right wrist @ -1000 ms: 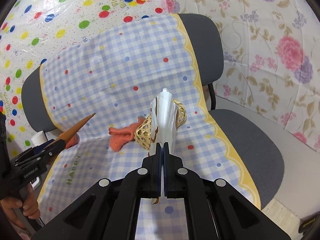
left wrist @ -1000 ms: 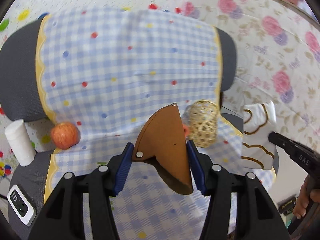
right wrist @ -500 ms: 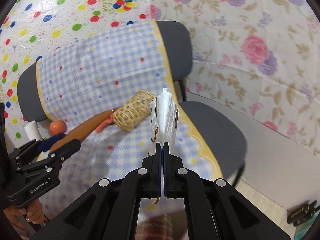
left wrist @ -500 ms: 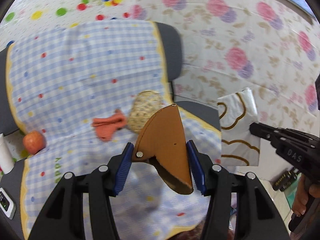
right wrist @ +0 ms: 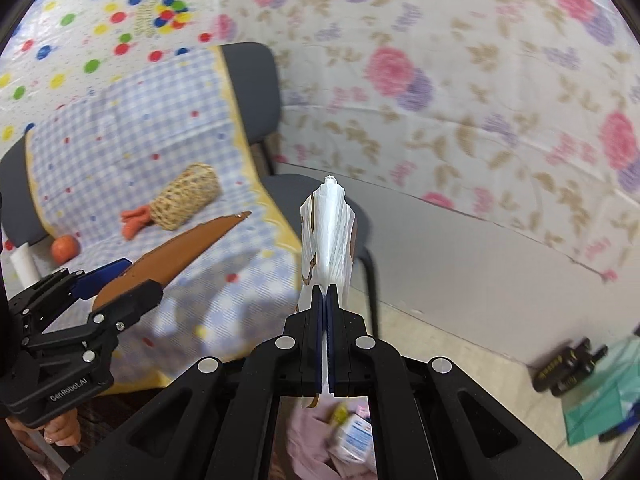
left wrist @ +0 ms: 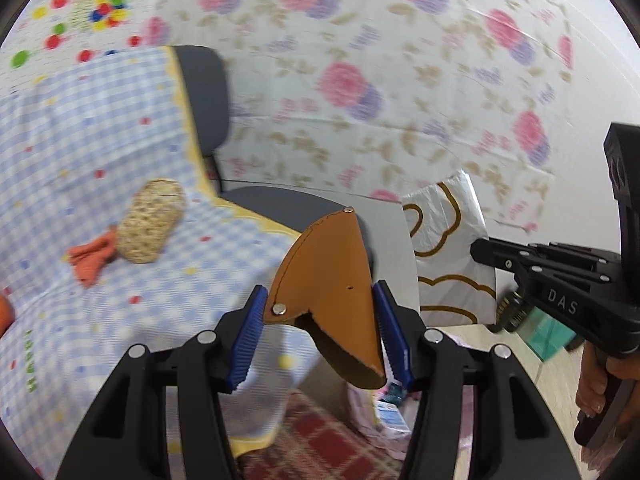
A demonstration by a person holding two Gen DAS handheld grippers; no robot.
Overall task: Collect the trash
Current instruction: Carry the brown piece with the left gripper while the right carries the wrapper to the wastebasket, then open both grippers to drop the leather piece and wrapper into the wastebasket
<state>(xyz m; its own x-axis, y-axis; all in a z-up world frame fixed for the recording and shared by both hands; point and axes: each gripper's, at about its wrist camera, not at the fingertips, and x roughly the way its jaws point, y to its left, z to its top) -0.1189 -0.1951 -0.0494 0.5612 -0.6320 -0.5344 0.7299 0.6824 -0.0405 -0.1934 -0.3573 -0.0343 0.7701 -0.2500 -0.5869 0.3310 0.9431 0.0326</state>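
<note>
My left gripper (left wrist: 320, 312) is shut on a brown leather pouch (left wrist: 332, 276), held in the air off the chair's right front edge; it also shows in the right wrist view (right wrist: 176, 252). My right gripper (right wrist: 326, 296) is shut on a white plastic wrapper with gold print (right wrist: 328, 236), seen flat in the left wrist view (left wrist: 448, 256). Below both, a pink bag with trash (right wrist: 344, 440) lies on the floor (left wrist: 384, 412).
The chair's checkered cloth (right wrist: 132, 140) holds a wicker basket (right wrist: 186, 196), an orange cloth (right wrist: 134, 218), an apple (right wrist: 64, 248) and a white roll (right wrist: 22, 264). A floral-covered wall stands behind. Black tools (right wrist: 568, 364) and green bags (right wrist: 600, 400) lie on the floor at right.
Both grippers have swung right, off the chair seat and out over the floor, each still holding its item. The pink bag on the floor has come into view below.
</note>
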